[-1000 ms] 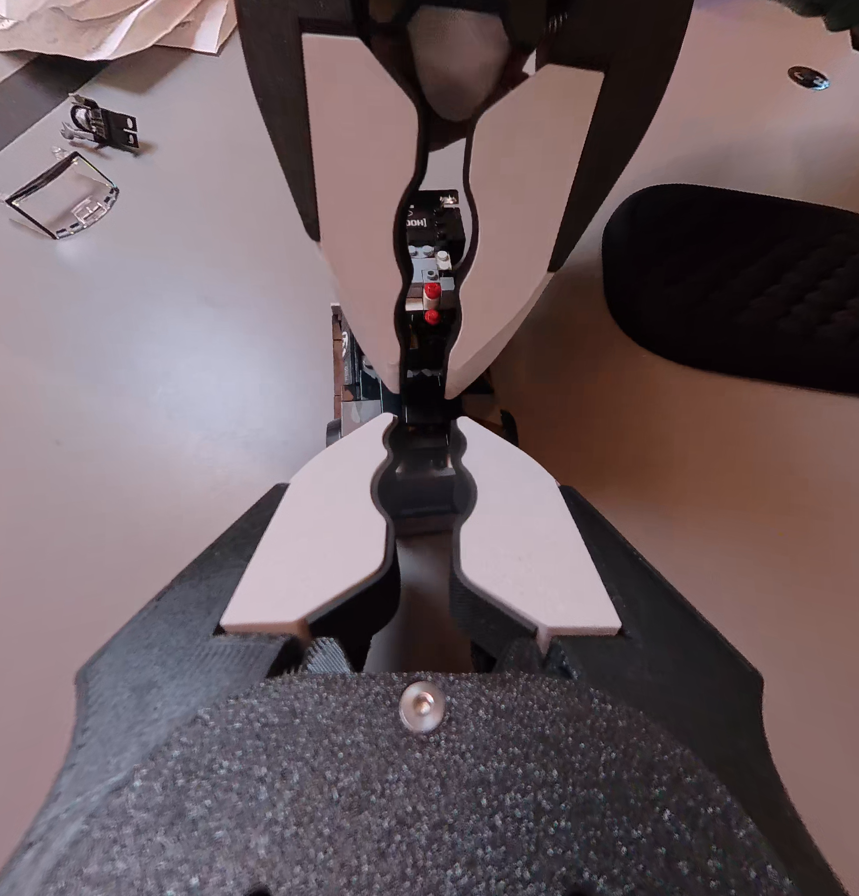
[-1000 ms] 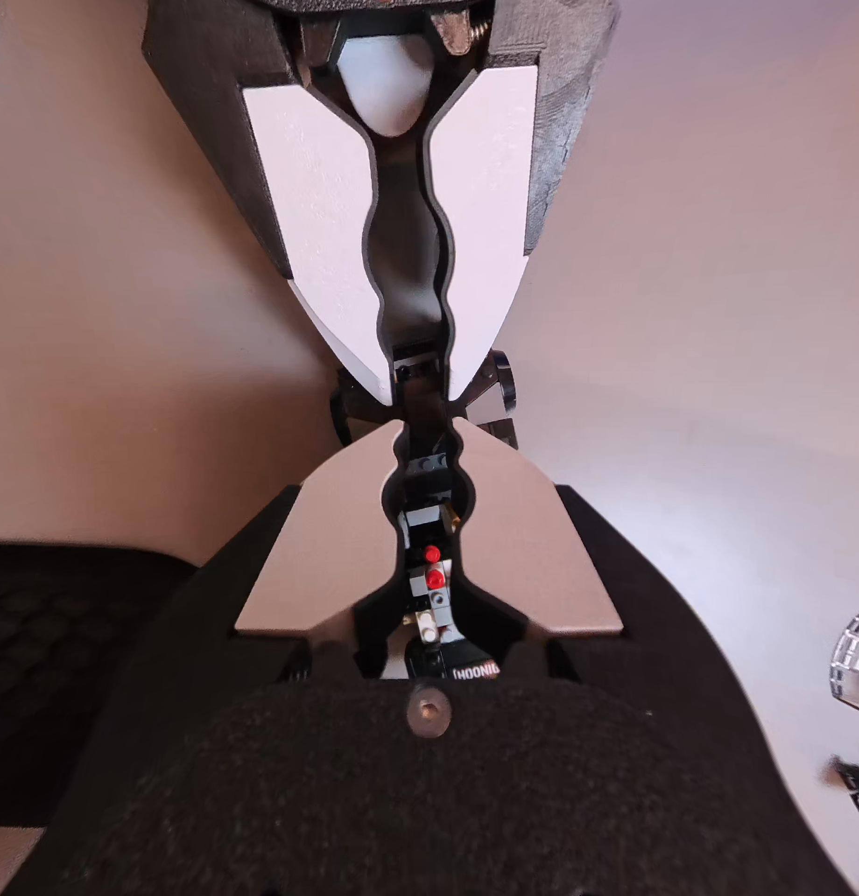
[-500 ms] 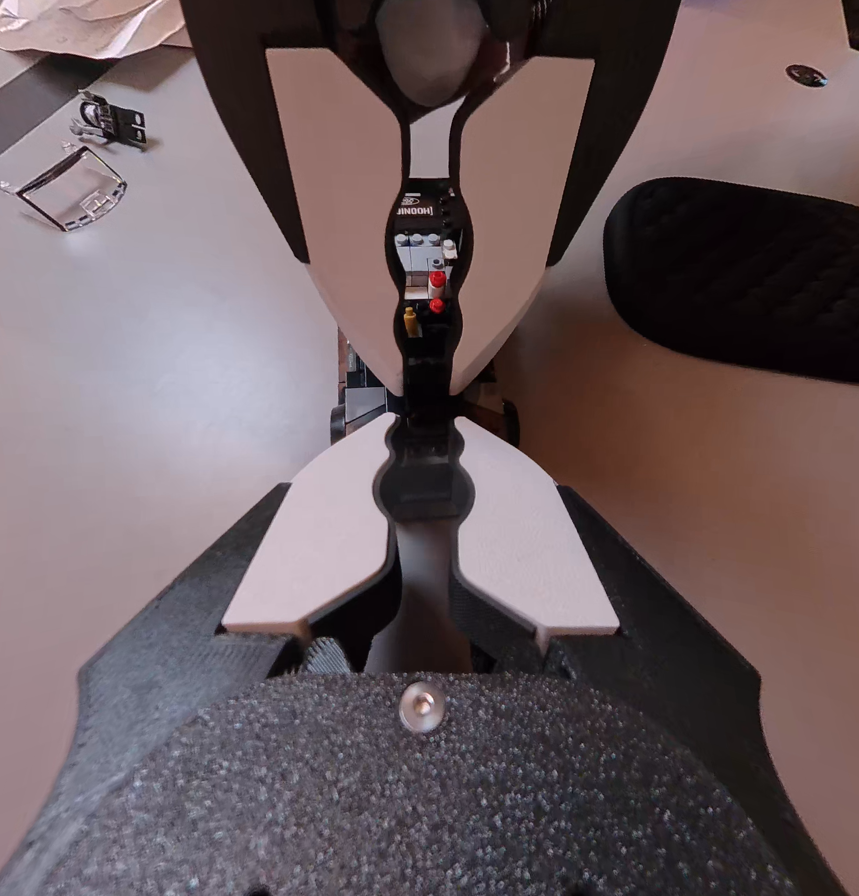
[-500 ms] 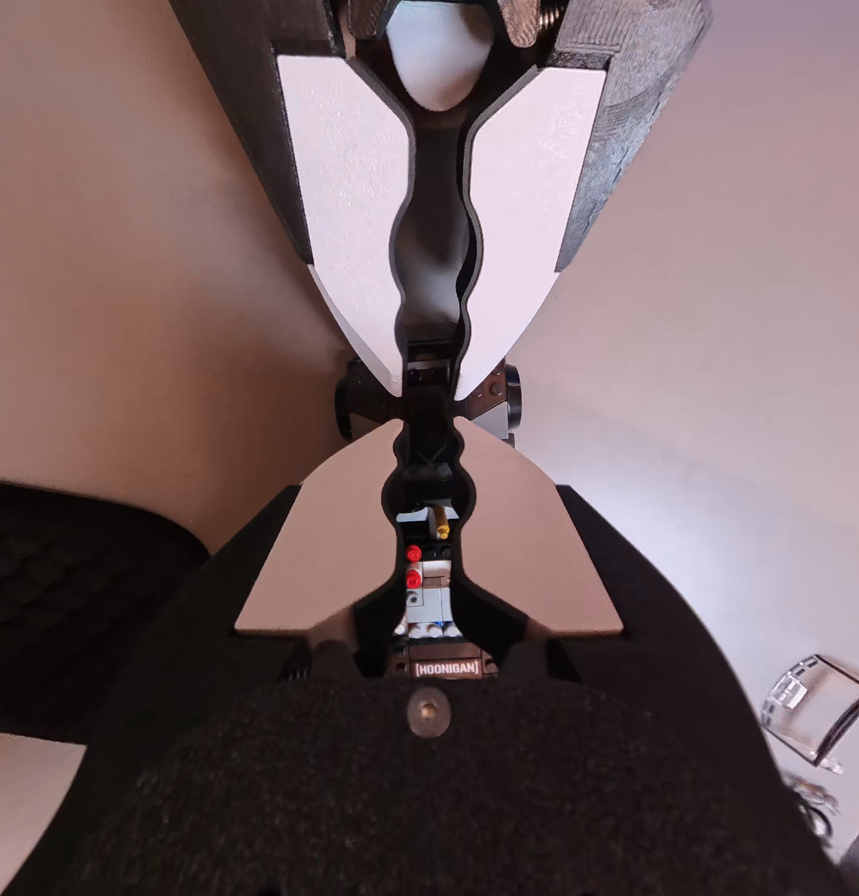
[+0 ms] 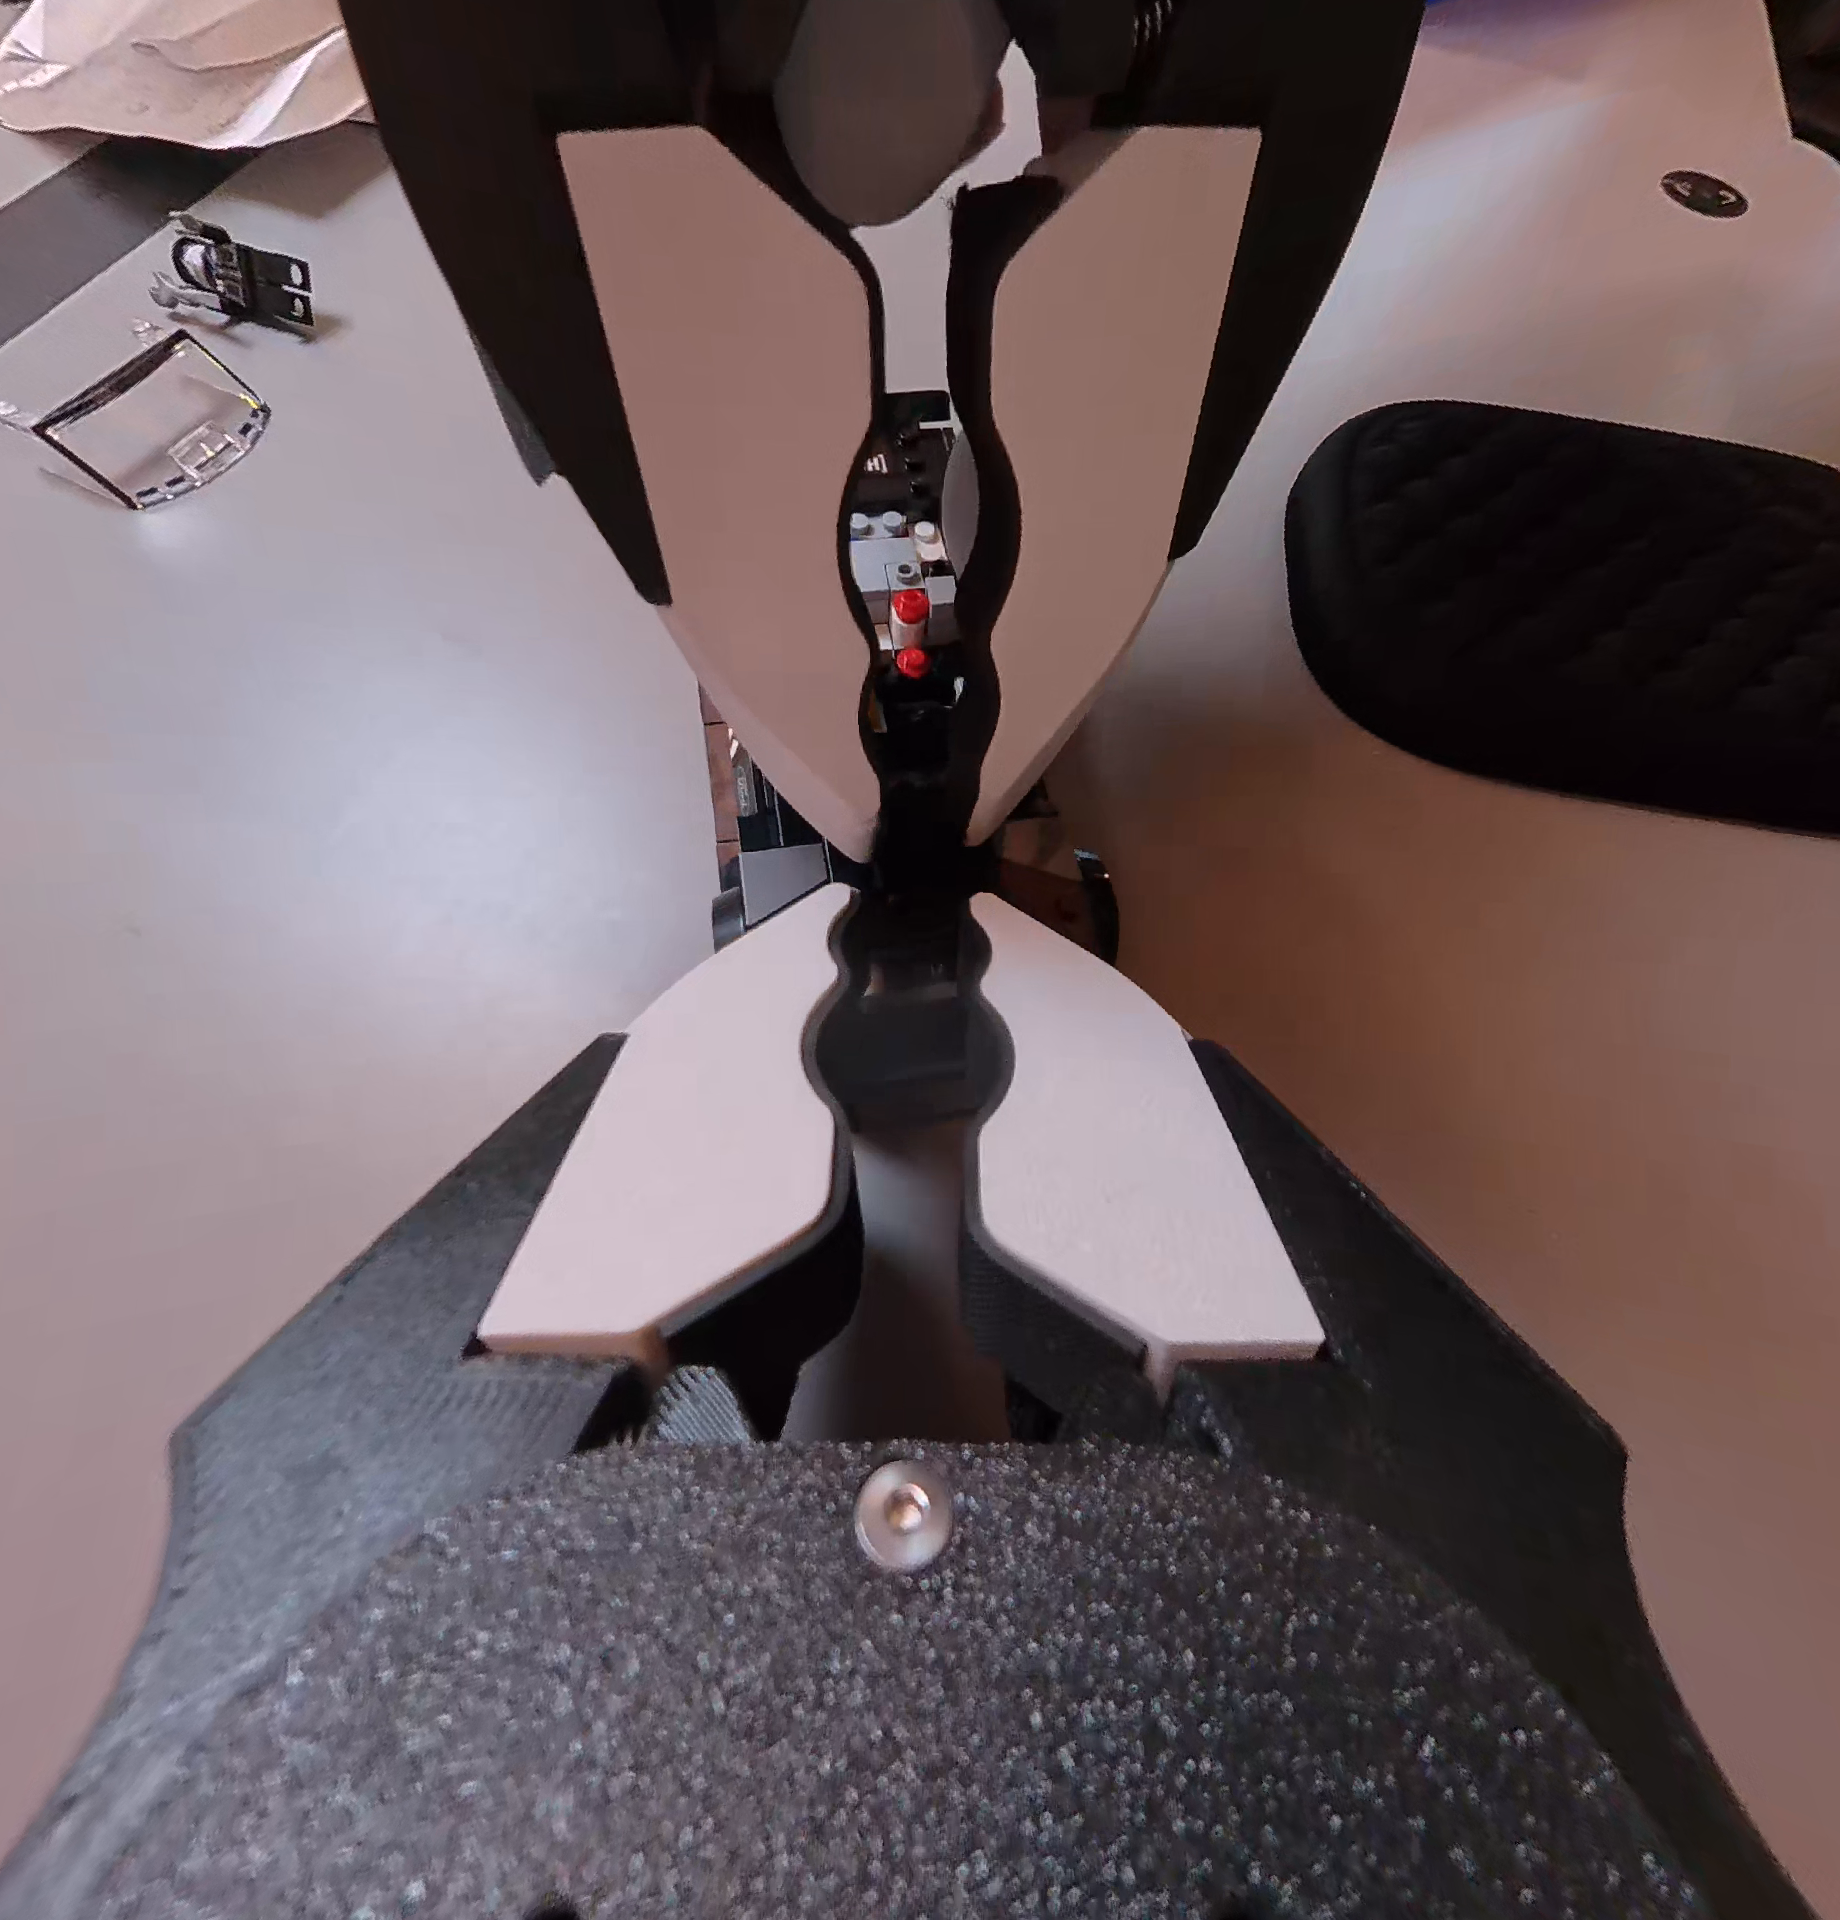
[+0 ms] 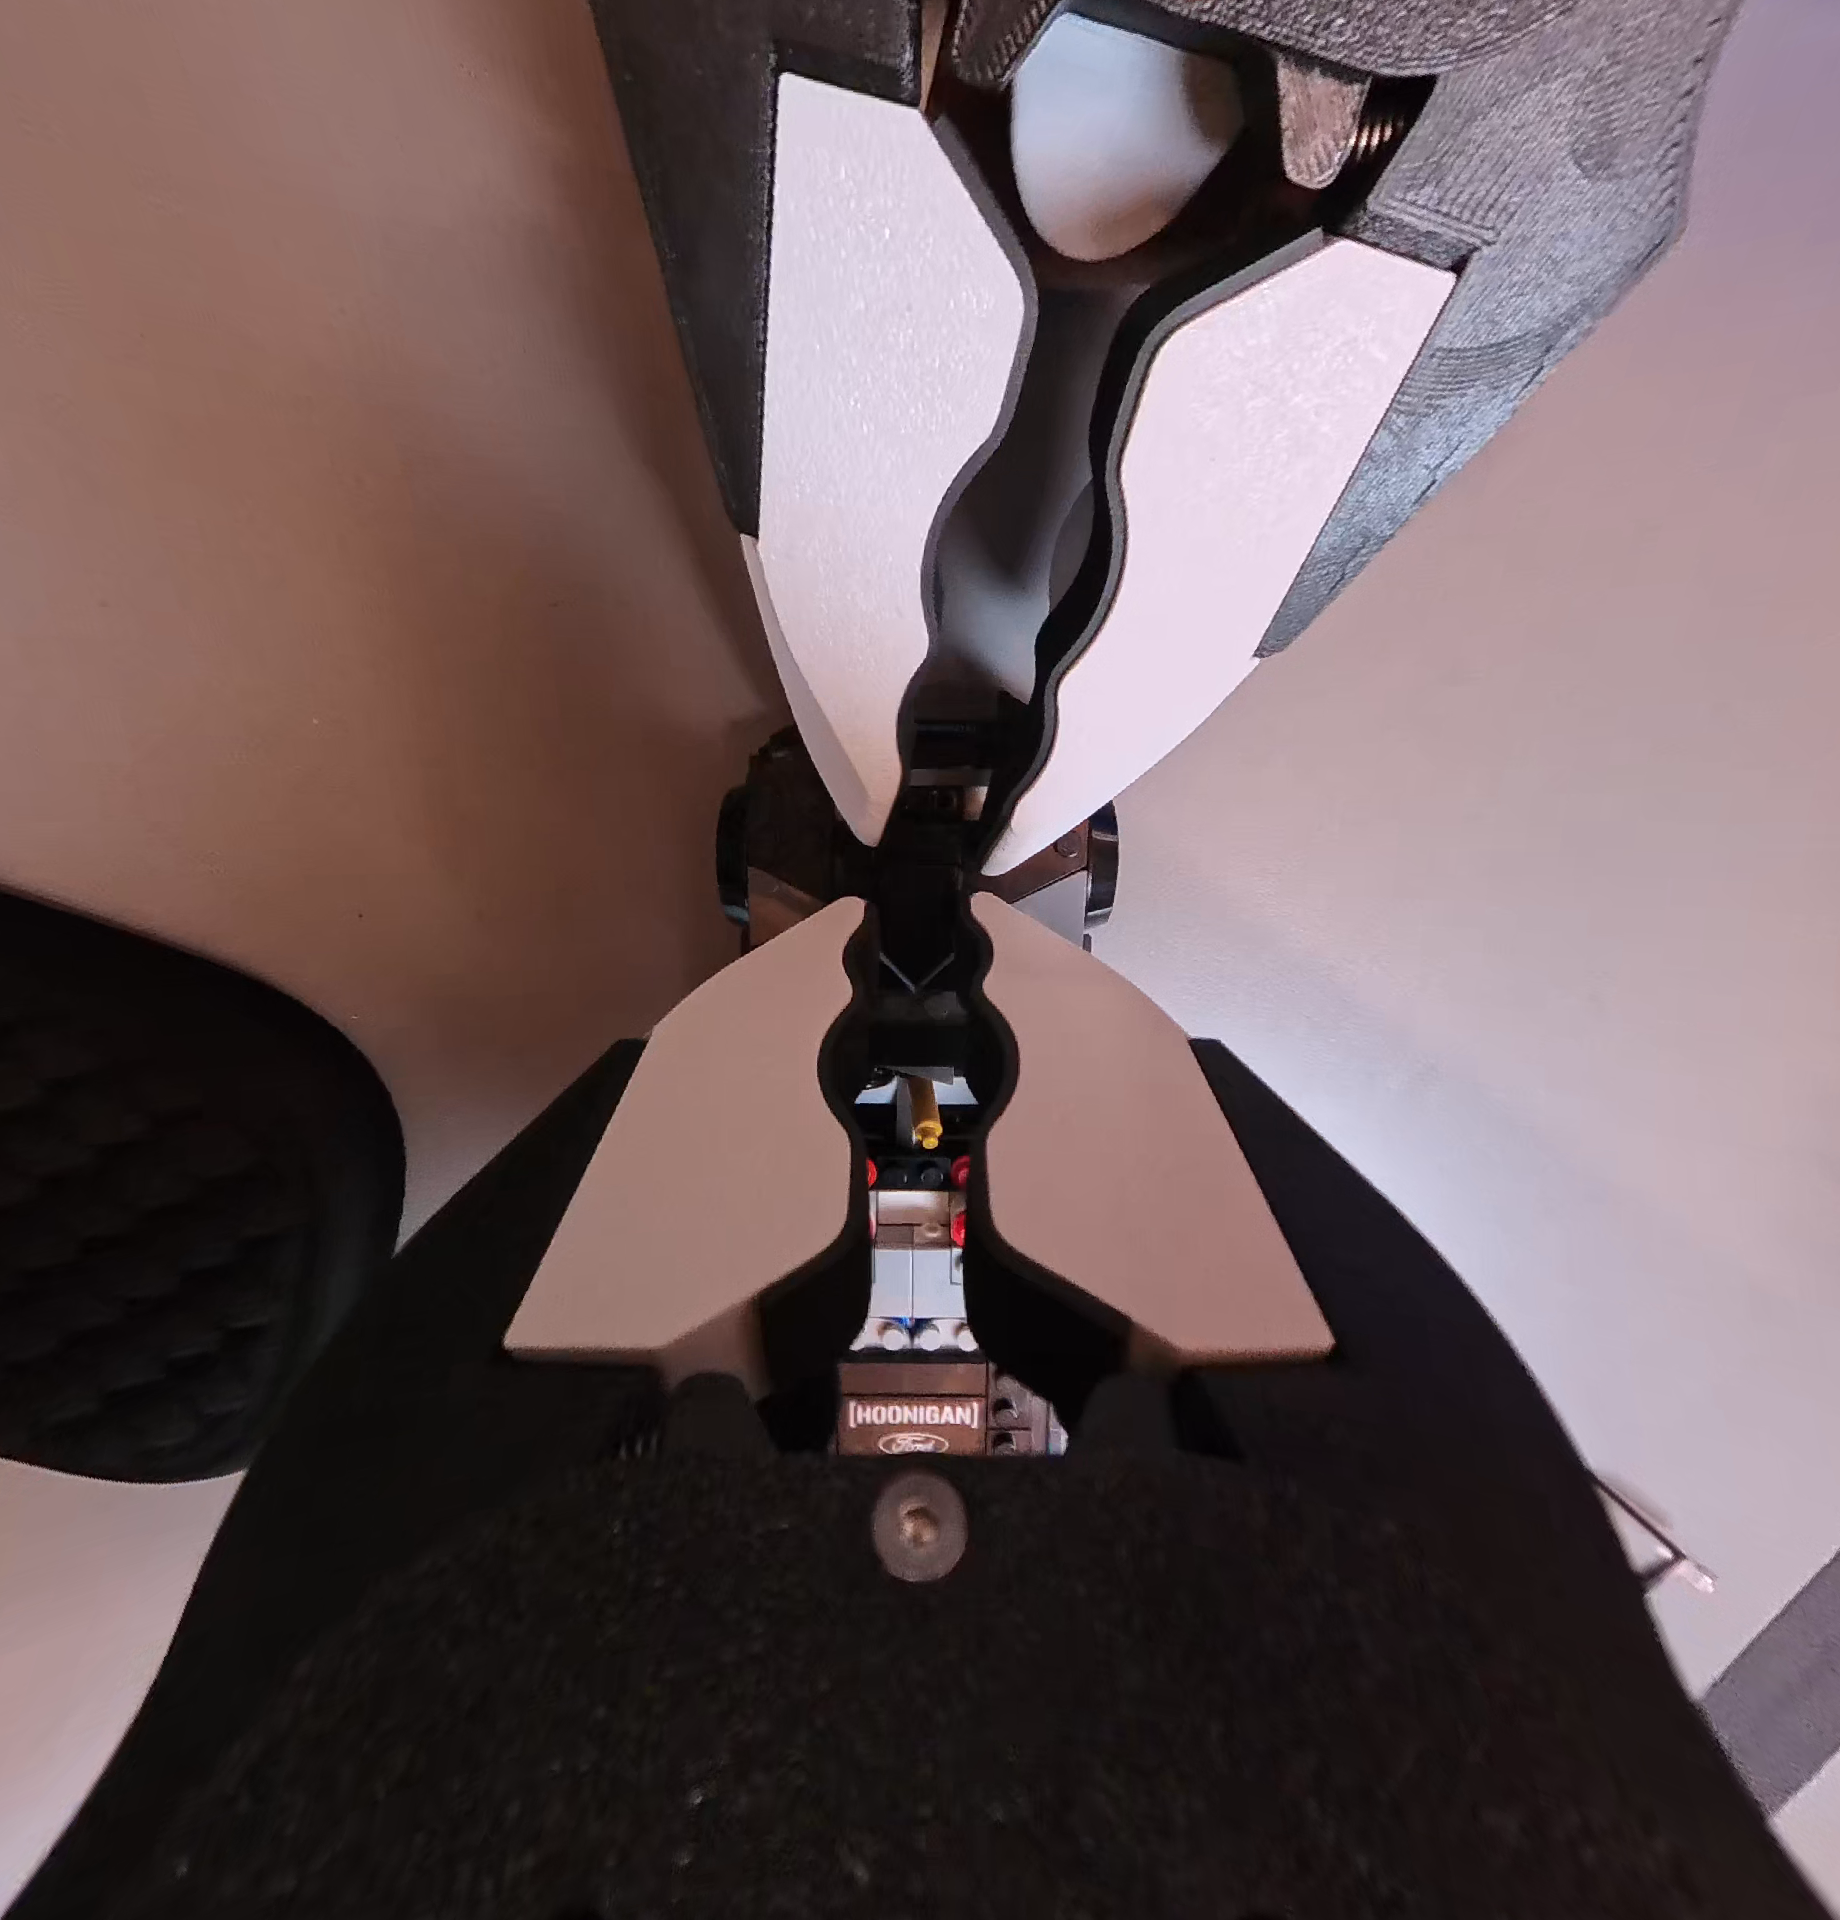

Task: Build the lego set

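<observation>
gripping the black lego car (image 6: 921, 1226) bearing a white-lettered plate: both tongs (image 5: 911, 899) (image 6: 921, 904).

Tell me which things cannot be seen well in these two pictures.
- Lego car, left wrist view: mostly hidden by both tools' fingers; only a strip shows.
- Car wheels, right wrist view: hidden behind the left tool.
- Small black part, left wrist view: too small to identify.
- Black pad, right wrist view: cut off by the edge.

White lettering and an oval badge (brand marks) on the lego car's black plate (image 6: 914, 1421).
</observation>
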### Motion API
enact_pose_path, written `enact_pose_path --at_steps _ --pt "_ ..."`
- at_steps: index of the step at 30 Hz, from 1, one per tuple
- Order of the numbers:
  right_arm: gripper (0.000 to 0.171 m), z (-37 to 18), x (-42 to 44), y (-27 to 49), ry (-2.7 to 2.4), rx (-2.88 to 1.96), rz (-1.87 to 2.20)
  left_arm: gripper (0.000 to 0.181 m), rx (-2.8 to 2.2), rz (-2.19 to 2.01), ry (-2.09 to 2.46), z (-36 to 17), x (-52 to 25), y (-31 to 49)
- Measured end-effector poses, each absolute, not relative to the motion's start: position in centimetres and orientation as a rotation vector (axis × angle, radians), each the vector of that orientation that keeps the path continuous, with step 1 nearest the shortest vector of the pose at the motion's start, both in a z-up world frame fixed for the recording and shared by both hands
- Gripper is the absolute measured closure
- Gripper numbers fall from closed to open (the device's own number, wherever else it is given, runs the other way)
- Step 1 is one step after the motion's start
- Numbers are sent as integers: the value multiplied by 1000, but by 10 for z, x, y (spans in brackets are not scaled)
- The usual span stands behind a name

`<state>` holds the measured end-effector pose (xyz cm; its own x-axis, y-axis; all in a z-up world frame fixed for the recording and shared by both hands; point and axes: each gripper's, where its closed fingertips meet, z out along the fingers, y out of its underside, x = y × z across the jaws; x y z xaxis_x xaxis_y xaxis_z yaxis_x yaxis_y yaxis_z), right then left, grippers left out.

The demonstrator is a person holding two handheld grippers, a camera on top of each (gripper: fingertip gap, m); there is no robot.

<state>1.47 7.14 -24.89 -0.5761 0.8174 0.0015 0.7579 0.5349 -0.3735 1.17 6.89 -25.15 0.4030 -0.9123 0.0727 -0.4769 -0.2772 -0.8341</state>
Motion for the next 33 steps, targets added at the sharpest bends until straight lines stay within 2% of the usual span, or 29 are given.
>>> enact_pose_path --at_steps 7,11,33 --pt "153 -233 14 65 -2434 -1488 692 164 -1895 -729 1193 -251 13 68" --pt "171 -236 13 73 -2314 -1581 692 160 -1888 -730 1195 -250 16 68" --pt "171 -248 16 73 -2350 -1541 546 165 -1867 -682 1179 -251 20 71"
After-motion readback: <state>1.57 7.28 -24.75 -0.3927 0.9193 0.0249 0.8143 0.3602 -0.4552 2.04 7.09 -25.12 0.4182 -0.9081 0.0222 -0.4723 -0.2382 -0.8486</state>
